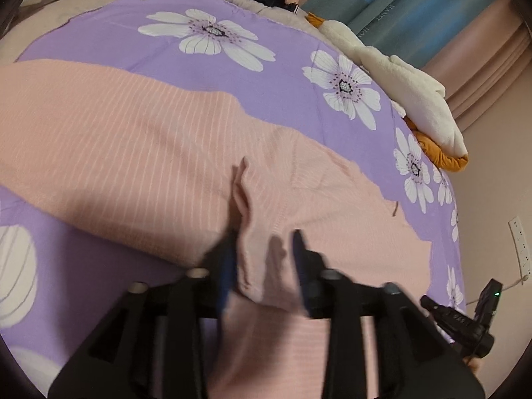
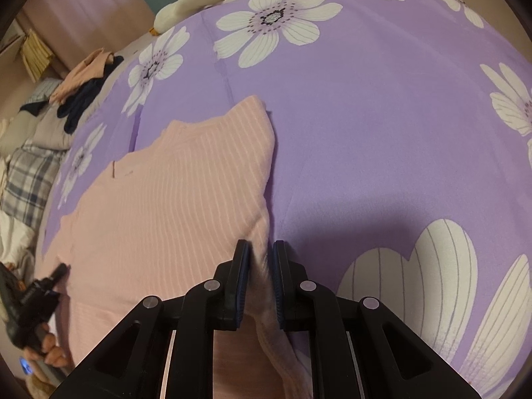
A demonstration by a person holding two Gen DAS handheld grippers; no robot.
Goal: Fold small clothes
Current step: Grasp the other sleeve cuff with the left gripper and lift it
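One pink ribbed top (image 2: pixel 159 206) lies spread on the purple bedspread (image 2: pixel 382 126), which is printed with large white flowers. The top is the landmark here; everything else sits around it.

Two grippers work on it. The right gripper (image 2: pixel 261 259) stands at the near right edge of the top, its two fingers drawn narrow with a fold of the pink edge pinched between the blue pads. In the right wrist view, the fabric runs down from the pads toward the camera. The left gripper (image 1: pixel 264 249) is at the top's opposite side; its fingers stand moderately apart, and a raised ridge of pink cloth rises between them, against the left pad. The picture is blurred there, so I cannot tell whether the cloth is truly clamped or only lies between the fingers.

In the right wrist view the left gripper shows again at the top's far left edge, with the person's hand (image 2: pixel 50 349) around its handle.

Beyond the top, at the bedspread's far border, lies one cream plush toy (image 1: pixel 409 93) with orange parts. Farther back, off the bedspread, sits one heap of clothes (image 2: pixel 86 83), pink and dark navy. A plaid pillow (image 2: pixel 26 179) lies past the top's left side.
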